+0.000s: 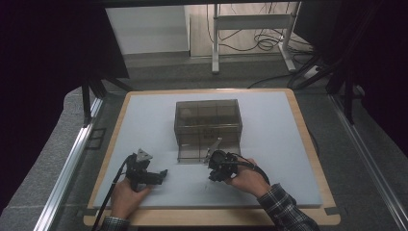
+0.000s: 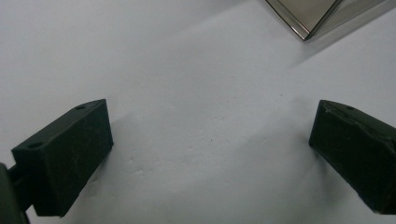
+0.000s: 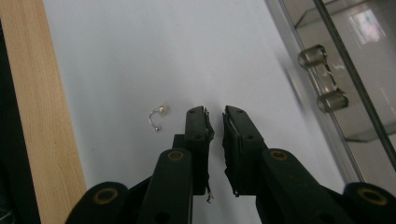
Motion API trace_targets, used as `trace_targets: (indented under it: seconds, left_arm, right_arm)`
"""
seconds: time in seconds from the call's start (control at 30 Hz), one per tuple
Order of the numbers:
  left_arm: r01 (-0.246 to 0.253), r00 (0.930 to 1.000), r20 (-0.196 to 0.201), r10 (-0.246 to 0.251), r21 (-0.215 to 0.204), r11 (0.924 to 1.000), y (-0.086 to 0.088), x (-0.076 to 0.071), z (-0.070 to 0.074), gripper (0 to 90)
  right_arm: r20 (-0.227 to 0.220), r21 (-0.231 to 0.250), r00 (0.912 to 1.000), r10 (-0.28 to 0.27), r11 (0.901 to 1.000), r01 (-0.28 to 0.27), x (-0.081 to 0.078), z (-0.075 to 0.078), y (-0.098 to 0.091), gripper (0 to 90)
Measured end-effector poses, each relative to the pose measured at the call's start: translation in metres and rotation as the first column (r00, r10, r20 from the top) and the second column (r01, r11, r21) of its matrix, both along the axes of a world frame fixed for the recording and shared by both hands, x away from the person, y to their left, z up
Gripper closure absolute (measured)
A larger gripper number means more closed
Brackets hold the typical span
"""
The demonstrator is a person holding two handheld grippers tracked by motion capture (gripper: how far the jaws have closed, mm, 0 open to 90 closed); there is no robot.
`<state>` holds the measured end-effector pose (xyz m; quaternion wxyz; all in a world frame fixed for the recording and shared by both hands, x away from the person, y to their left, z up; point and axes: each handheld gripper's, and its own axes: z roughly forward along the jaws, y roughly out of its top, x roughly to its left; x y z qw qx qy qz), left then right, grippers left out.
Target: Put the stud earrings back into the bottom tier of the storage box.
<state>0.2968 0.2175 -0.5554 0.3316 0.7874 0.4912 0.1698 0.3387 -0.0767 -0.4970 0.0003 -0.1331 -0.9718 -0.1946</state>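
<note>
Smoked clear plastic box [image 1: 208,124] sits mid-mat with its front door [image 1: 192,153] dropped open onto the white mat [image 1: 284,159]. My right gripper [image 3: 215,114] has its jaws nearly together with a thin gap and nothing between the pads; it lies just in front of the box, beside the door handle [image 3: 323,78]. A small earring [image 3: 157,116], pearl on a bent wire, lies on the mat just left of the jaw tips in the right gripper view, apart from them. My left gripper [image 2: 210,140] stands wide and holds nothing, low over bare mat. Risk, as I judge it: the earring is tiny and flat-lying, so closing off-centre could flick it toward the wooden edge [image 3: 42,116], or the pads could scrape the mat and miss the wire.
</note>
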Motion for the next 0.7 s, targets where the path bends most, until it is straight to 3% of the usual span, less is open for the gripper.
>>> trace_targets:
  seconds: [0.27, 0.53, 0.7]
  left_arm:
    - [0.000, 1.0000, 0.001, 0.000, 0.000, 1.0000, 0.000, 0.000, 0.000, 0.0]
    - [0.000, 1.0000, 0.001, 0.000, 0.000, 1.0000, 0.000, 0.000, 0.000, 0.0]
    - [0.000, 1.0000, 0.001, 0.000, 0.000, 1.0000, 0.000, 0.000, 0.000, 0.0]
  right_arm:
    - [0.003, -0.039, 0.9995, 0.031, 0.9988, -0.031, -0.002, -0.004, 0.010, 76.9]
    - [0.045, -0.073, 0.9972, 0.059, 0.9958, -0.056, -0.006, -0.008, 0.015, 82.0]
    - [0.021, -0.085, 0.9989, 0.041, 0.9956, -0.039, -0.005, -0.007, 0.017, 84.2]
